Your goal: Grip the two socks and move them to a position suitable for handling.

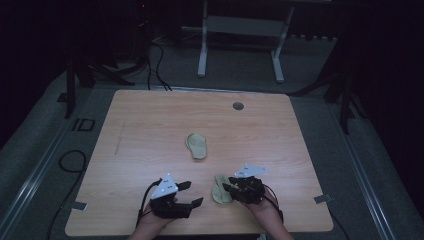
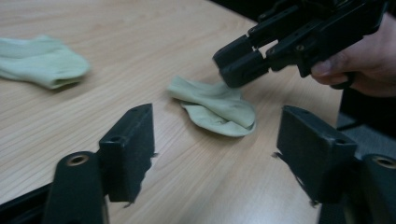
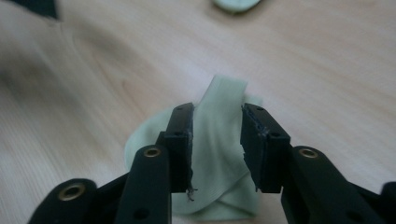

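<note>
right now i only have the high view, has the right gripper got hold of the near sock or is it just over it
observer: the right gripper view shows the right gripper with its jaws astride a raised fold of the near sock. fabric fills the gap, but i cannot confirm a firm pinch
operator: is the sock lying flat
observer: no, the left gripper view shows it crumpled and folded over itself
operator: left gripper free
observer: yes, the left gripper has its jaws wide apart with nothing between them
</note>
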Demonstrator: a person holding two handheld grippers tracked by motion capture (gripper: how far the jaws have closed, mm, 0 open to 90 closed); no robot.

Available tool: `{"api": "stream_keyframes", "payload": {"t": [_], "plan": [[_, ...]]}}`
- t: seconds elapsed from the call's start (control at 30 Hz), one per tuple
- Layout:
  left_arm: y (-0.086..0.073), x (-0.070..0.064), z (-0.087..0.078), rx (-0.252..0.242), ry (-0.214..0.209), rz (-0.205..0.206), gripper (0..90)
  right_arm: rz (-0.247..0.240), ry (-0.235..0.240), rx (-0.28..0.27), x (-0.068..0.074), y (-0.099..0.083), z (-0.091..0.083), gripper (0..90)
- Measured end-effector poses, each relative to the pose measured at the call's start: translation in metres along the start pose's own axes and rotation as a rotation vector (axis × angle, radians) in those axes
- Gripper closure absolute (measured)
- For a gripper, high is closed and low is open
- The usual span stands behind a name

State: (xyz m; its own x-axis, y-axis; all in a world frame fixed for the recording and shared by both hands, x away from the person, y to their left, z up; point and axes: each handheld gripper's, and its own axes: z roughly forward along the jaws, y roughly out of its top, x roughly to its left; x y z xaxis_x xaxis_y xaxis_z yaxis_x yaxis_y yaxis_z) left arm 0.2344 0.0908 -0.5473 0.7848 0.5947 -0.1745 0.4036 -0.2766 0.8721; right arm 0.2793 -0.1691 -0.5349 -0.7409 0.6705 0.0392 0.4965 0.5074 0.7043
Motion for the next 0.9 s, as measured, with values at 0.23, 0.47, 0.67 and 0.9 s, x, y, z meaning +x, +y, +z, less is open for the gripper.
{"api": "stream_keyframes", "payload": {"t": [0.23,0.47,0.67,0.9], "plan": [[0.004,0.002,0.043,0.135,-0.032,0.018,33.9,-0.028,-0.005,0.051,-0.003,-0.005,0.013,63.9],[0.007,0.0,0.068,0.225,-0.042,0.058,41.2,-0.037,-0.023,0.058,-0.002,-0.007,0.018,71.6],[0.011,-0.003,0.075,0.25,-0.04,0.065,67.8,-0.046,-0.049,0.052,-0.002,-0.009,0.019,80.0],[0.016,-0.003,0.075,0.25,-0.019,0.053,85.0,-0.047,-0.064,0.034,0.0,-0.009,0.017,89.0]]}}
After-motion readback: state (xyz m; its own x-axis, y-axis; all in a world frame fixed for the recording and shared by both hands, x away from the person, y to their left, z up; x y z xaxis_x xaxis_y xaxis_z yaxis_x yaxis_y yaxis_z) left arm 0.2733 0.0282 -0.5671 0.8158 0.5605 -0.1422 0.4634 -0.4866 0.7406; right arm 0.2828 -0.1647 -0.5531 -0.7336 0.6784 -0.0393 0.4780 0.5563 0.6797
